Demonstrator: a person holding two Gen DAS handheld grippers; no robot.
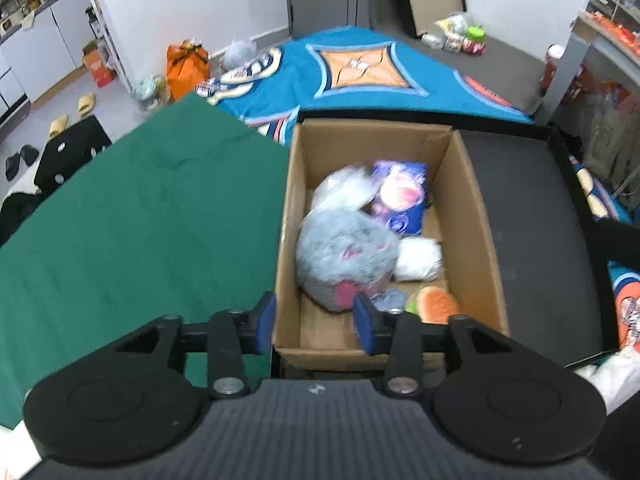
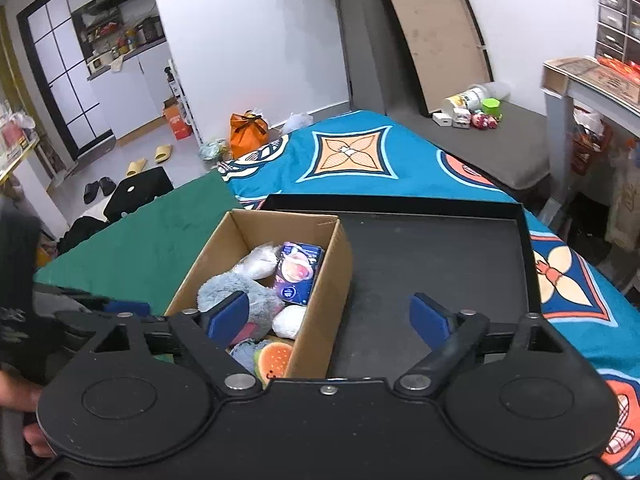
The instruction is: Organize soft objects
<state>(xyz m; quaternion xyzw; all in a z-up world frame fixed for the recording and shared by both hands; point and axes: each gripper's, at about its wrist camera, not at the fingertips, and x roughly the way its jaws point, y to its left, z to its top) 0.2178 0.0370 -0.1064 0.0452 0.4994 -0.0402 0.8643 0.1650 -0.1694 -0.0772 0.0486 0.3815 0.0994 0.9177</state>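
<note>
I have both tongs released and empty, my left tongs [image 1: 316, 322] hovering over the near end of the box [image 1: 474, 216] where the grey plush [image 1: 346, 256] lies just ahead, nearer than my right tongs [image 2: 328, 320] beside the box.

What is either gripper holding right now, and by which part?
Nothing is held. The left gripper and the right gripper are both open and empty above the cardboard box, where the grey plush toy lies.
</note>
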